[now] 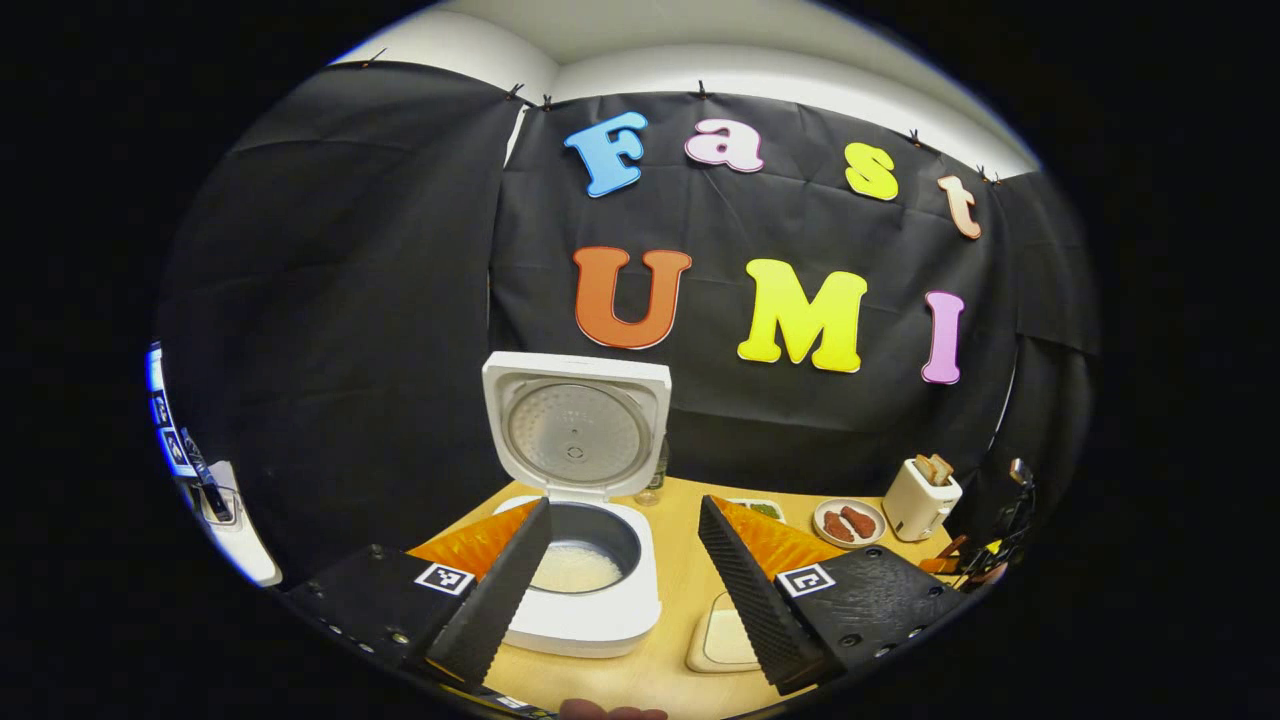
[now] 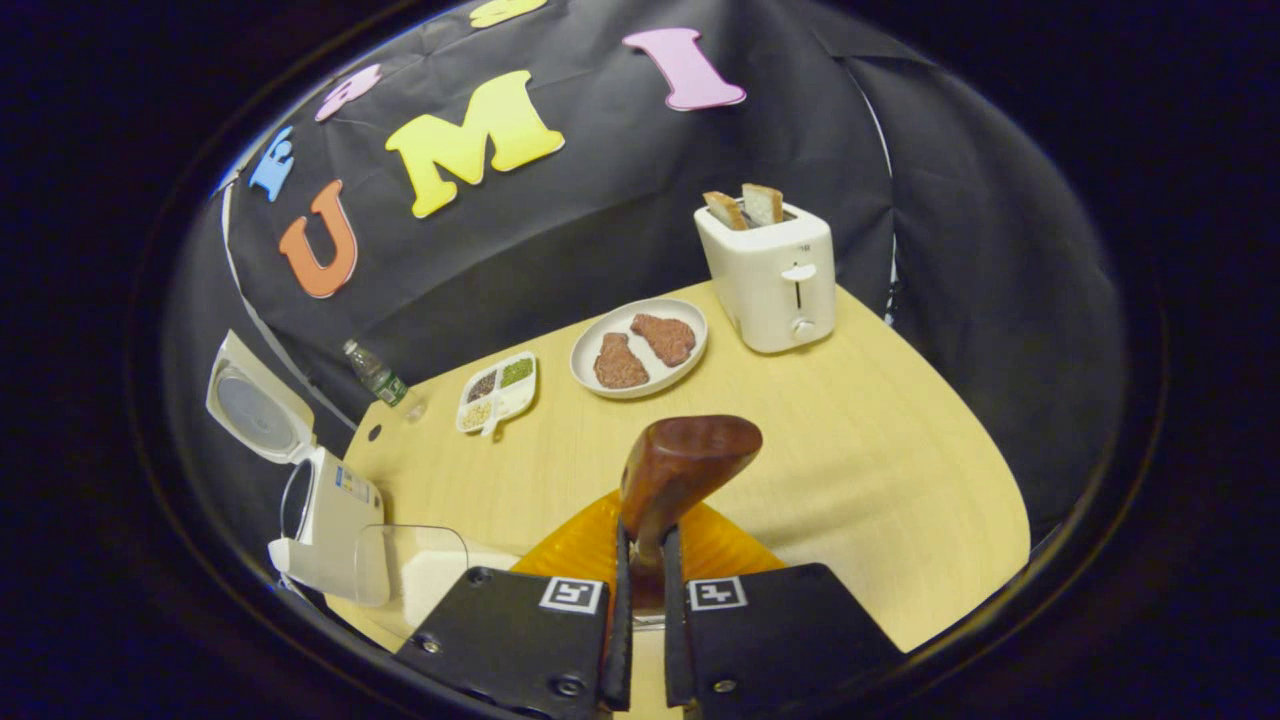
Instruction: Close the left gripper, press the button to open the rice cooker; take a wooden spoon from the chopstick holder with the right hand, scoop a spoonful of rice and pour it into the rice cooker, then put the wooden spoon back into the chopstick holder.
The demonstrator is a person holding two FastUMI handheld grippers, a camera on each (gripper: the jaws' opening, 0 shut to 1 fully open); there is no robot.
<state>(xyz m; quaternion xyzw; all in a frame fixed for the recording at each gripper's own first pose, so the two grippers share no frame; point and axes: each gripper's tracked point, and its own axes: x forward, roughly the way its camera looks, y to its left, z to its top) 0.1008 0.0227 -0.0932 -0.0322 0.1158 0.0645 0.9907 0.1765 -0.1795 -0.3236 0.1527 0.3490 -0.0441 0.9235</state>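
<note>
The white rice cooker stands open on the wooden table with its lid upright, and white rice lies in its dark pot. My left gripper is open just in front of it, one finger on each side of the pot's near rim, holding nothing. My right gripper is shut on the handle of a brown wooden spoon, whose bowl sticks up above the table. I cannot tell whether the spoon carries rice. In the right gripper view the rice cooker is at the far left.
A clear box of rice sits beside the cooker, also seen as the box by my left gripper. Farther back are a divided dish, a plate with two meat pieces, a toaster with bread and a bottle.
</note>
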